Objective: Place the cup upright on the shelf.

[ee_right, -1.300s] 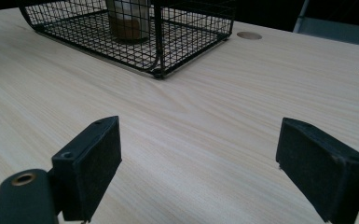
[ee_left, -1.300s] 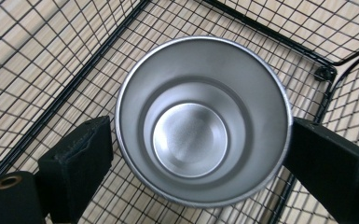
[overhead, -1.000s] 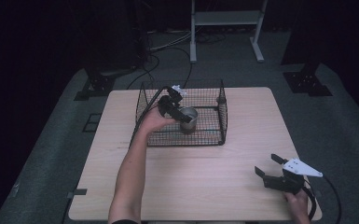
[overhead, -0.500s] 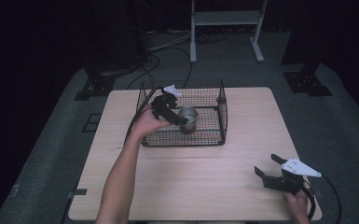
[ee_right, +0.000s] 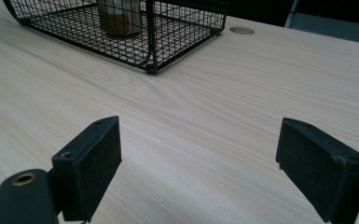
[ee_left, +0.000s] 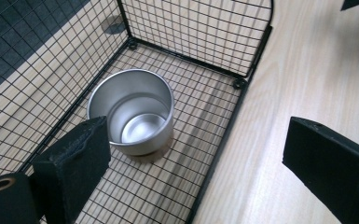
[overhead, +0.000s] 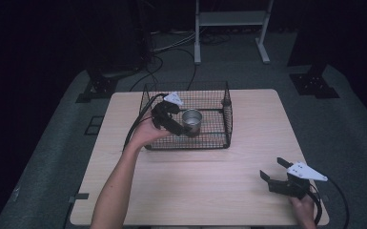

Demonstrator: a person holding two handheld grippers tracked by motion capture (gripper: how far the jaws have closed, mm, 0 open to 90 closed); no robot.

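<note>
When set against the frames from a second and half a second ago, the high view shows the left gripper [overhead: 176, 125] drawn back toward the near-left wall of the wire basket [overhead: 227, 106], its jaws now apart and off the steel cup [overhead: 191, 121]. Earlier the gripper was right over the cup, seemingly gripping it; now the cup stands on its own on the basket floor, close to the near-left side. My reading is that the cup has just been released, so the placing step looks done and the left hand [overhead: 147, 135] is clearing out. Over at the near-right corner of the wooden table [overhead: 209, 181] the right gripper [overhead: 272, 171] sits where it was, jaws spread, nothing between them.

Looking along the left gripper's jaws in the left gripper view, they stand wide and empty. One jaw hangs over the basket floor just beside the steel cup [ee_left: 131, 111], the other out over the bare table [ee_left: 307, 84] beyond the basket wall [ee_left: 200, 32]. The cup is upright, mouth up, with nothing inside it but its own shiny bottom. It is the basket's sole content.

From the right gripper view, its jaws are wide with only tabletop [ee_right: 214, 102] between them. Farther off is the basket [ee_right: 168, 28], well apart from this gripper, and the cup [ee_right: 119, 16] is dimly seen through the mesh.
</note>
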